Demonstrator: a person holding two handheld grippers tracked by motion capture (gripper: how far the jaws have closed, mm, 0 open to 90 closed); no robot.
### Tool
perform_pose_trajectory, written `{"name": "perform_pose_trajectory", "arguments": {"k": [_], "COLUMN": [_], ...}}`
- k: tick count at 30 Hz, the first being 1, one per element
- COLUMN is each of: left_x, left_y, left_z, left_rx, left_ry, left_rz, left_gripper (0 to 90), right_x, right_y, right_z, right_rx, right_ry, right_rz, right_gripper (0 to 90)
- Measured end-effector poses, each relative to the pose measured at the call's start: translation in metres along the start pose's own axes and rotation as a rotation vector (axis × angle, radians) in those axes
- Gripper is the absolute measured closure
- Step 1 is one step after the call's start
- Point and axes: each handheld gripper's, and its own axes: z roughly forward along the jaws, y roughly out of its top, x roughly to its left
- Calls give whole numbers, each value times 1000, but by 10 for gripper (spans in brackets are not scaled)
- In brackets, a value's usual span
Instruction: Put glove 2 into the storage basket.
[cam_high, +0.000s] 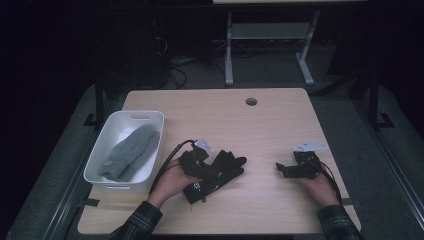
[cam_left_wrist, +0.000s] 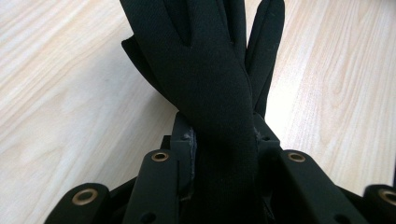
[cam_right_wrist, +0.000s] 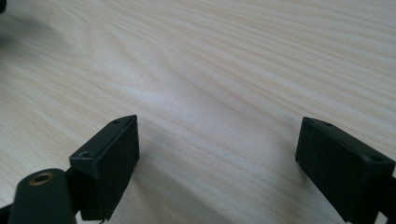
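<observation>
high view: the left gripper (cam_high: 200, 162) sits on a black glove (cam_high: 220, 172) lying on the wooden table (cam_high: 260, 125), just right of a white bin (cam_high: 150, 122) holding a grey knit item (cam_high: 131, 150). the right gripper (cam_high: 287, 170) rests well apart to the right, over bare wood.

left gripper view: the jaws are clamped tight on the black glove (cam_left_wrist: 210, 84), whose fingers fan out onto the table beyond.

right gripper view: the jaws stand wide apart, holding nothing, just above the table (cam_right_wrist: 224, 70).
</observation>
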Motion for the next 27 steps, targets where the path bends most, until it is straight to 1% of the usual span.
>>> {"name": "perform_pose_trajectory", "arguments": {"k": [3,5,6,7,8,13,15,16,18,19,20,21,23,25,27], "left_x": [0,0,0,-1,-1,2,6,8,13,14,17,19,25,33,39], "left_y": [3,6,7,9,11,19,20,21,21,21,21,20,19,16,12], "left_z": [-10,-19,-24,-29,-36,-61,-72,-77,-88,-93,-100,-107,-118,-130,-139], "left_rx": [1,-9,-7,-11,-18,-36,-40,-45,-43,-53,-49,-60,-73,-67,-76], "left_ry": [7,12,15,19,27,44,52,54,70,77,83,95,103,120,136], "left_rz": [-21,-29,-25,-27,-20,-27,-32,-41,-38,-49,-47,-56,-76,-86,-112], "left_gripper": [689,689,689,689,688,688,687,688,688,688,687,686,686,686,687], "right_x": [0,0,0,0,0,0,0,0,0,1,0,1,1,1,1], "right_y": [0,0,0,0,0,0,0,0,0,0,0,0,0,0,0], "right_z": [0,0,0,0,0,0,0,0,0,0,0,0,0,0,0], "right_rx": [1,0,0,0,-1,-2,-2,-2,-3,-2,-3,-2,-2,-3,-4], "right_ry": [0,0,0,-1,-1,-1,-1,-1,-1,-1,-1,-1,-1,-1,-2], "right_rz": [1,0,0,0,0,0,1,1,1,1,0,2,2,1,0], "right_gripper": [133,132,133,133,133,133,133,133,133,133,132,133,133,133,133]}}
